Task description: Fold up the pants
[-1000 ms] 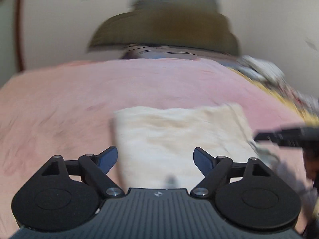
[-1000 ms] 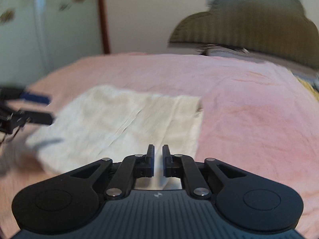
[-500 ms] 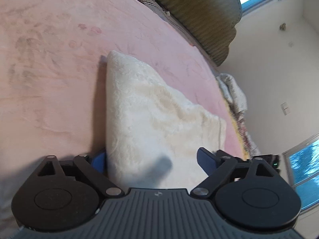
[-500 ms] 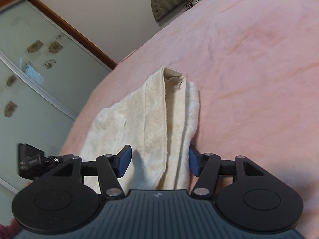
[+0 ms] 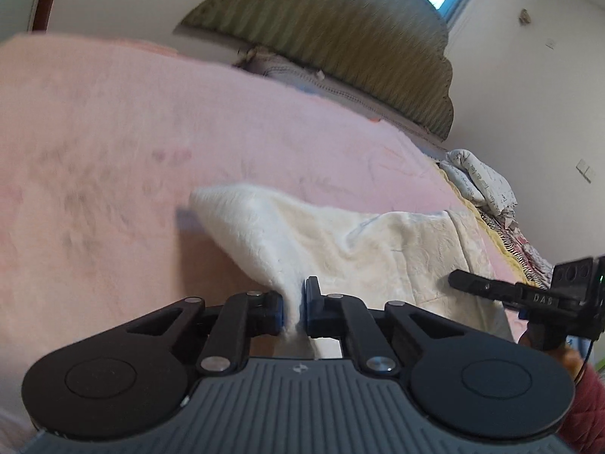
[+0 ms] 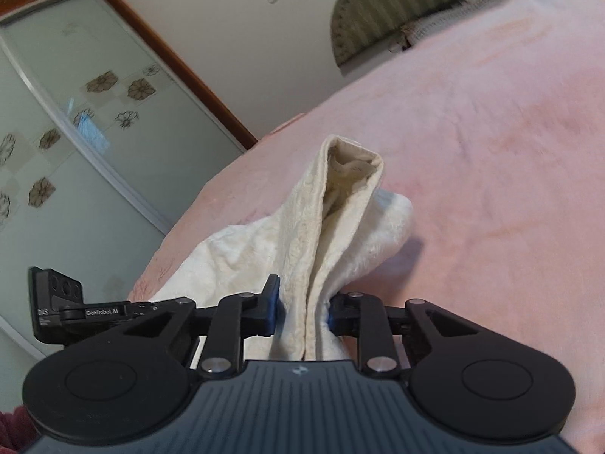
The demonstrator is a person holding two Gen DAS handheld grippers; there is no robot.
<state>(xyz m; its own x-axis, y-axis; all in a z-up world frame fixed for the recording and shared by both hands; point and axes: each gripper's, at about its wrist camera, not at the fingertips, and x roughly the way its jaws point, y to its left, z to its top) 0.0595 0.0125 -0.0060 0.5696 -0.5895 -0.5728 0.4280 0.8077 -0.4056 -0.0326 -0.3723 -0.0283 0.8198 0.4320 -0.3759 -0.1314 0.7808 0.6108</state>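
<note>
The left tongs [image 5: 294,312] are pinched tight on a thin ridge of the cream pants [image 5: 363,249], having just closed on it; the blue pads [image 5: 280,312] press the fabric from both sides with almost no gap between them. The right tongs [image 6: 302,308] have also just been closing and now clamp a thicker bunch of the same pants [image 6: 332,223], several layers gathered between their pads, so they stand a little further apart than the left pair.

The pants lie on a pink bed cover [image 5: 113,132], partly folded, at the near side of the bed. From the left wrist view, the fabric rises from the cover toward the grip in a slanted fold, with one corner pointing far left and the rest spreading flat to the right. From the right wrist view, the gathered cloth stands up in a loose tube whose open end, with a paler inner lining, points to the far side.

Each tool is visible from the other's camera: the right one [image 5: 529,295] at the right edge of the pants, the left one [image 6: 75,302] at the left edge. A green padded headboard [image 5: 340,38] stands at the far end of the bed, a heap of patterned cloth [image 5: 480,185] lies at the far right, and a sliding door with flower prints [image 6: 75,132] is on the left.
</note>
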